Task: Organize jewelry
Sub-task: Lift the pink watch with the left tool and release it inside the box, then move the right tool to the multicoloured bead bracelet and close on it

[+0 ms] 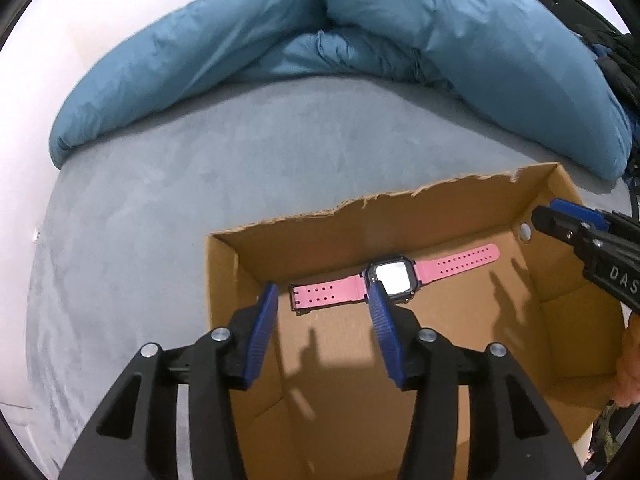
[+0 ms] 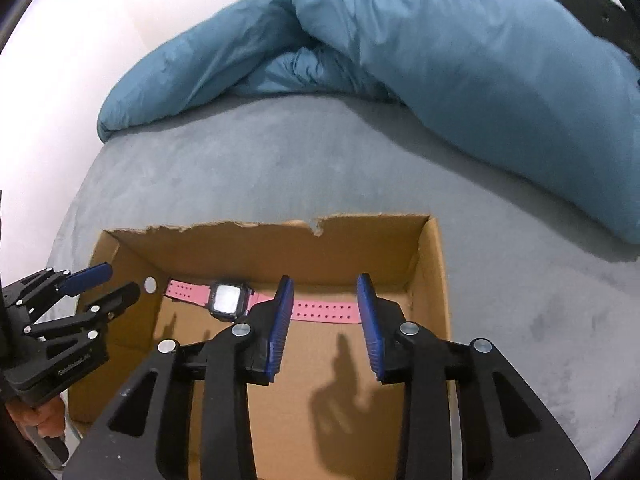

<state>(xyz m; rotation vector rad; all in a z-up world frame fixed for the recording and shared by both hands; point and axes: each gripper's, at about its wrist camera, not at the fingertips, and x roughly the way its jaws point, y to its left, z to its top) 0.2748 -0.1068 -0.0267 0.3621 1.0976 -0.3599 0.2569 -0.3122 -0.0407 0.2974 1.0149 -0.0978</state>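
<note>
A watch with a pink strap and a black square face [image 1: 390,276] lies flat on the floor of an open cardboard box [image 1: 460,204], near its far wall. It also shows in the right wrist view [image 2: 228,300] inside the box [image 2: 434,264]. My left gripper [image 1: 322,300] is open and empty, above the box over the strap's left end. My right gripper [image 2: 325,292] is open and empty, above the strap's right end. The right gripper shows at the box's right side in the left wrist view [image 1: 556,216]; the left gripper shows at the box's left side in the right wrist view [image 2: 108,282].
The box sits on a grey-blue bed [image 1: 180,168]. A bunched blue duvet [image 1: 360,24] lies behind it, also in the right wrist view [image 2: 440,48]. A white wall is at the left. The box's far rim is torn and ragged.
</note>
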